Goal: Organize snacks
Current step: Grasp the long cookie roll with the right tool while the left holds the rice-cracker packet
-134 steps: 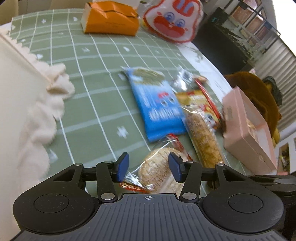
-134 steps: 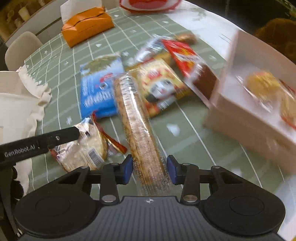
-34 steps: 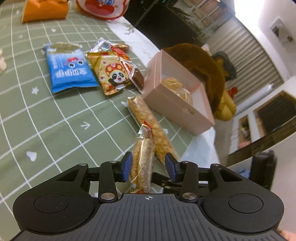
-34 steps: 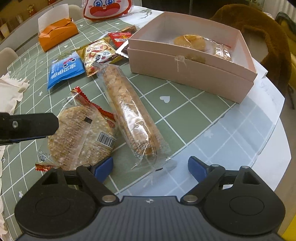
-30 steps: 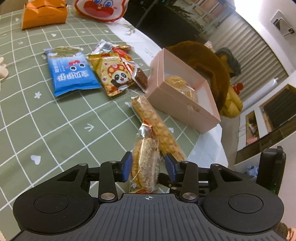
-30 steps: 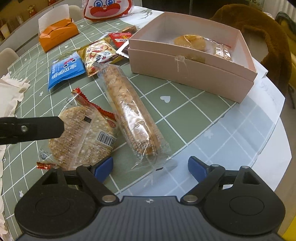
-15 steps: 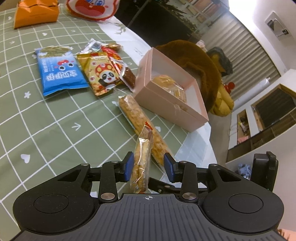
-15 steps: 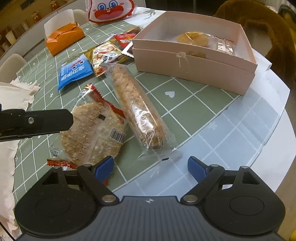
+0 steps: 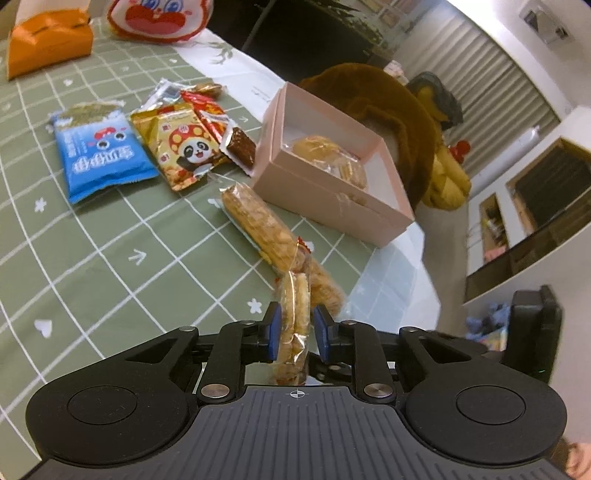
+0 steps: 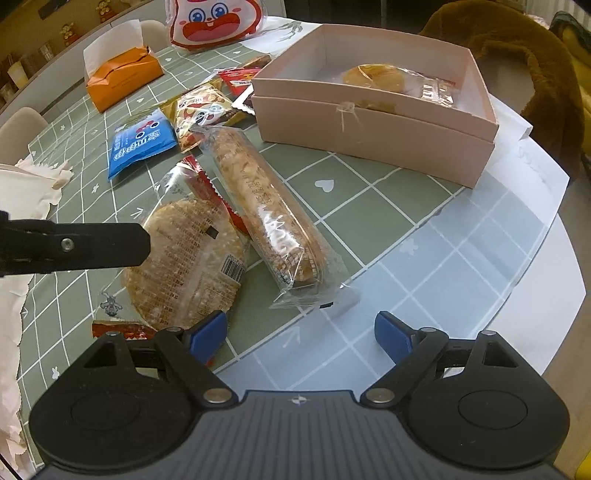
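Observation:
My left gripper [image 9: 295, 334] is shut on a round rice cracker pack [image 9: 293, 317], held edge-on above the table; the pack also shows flat-faced in the right wrist view [image 10: 186, 266]. A long clear cracker sleeve [image 10: 264, 208] lies on the green cloth in front of my right gripper [image 10: 301, 336], which is open and empty just short of its near end. The pink box [image 10: 373, 127] stands beyond, open, with wrapped pastries [image 10: 384, 79] inside. The box also shows in the left wrist view [image 9: 332, 188].
A blue snack bag [image 10: 142, 144], a panda snack bag [image 10: 201, 110], a red packet [image 10: 238, 77] and a chocolate bar [image 9: 242, 147] lie left of the box. An orange tissue box [image 10: 122, 79] and a rabbit bag [image 10: 214, 22] sit at the back. The table edge [image 10: 546, 295] is at right.
My left gripper has lifted the round cracker pack off the cloth and carried it nearer the pink box. My right gripper let go of the long sleeve earlier and stays open behind it.

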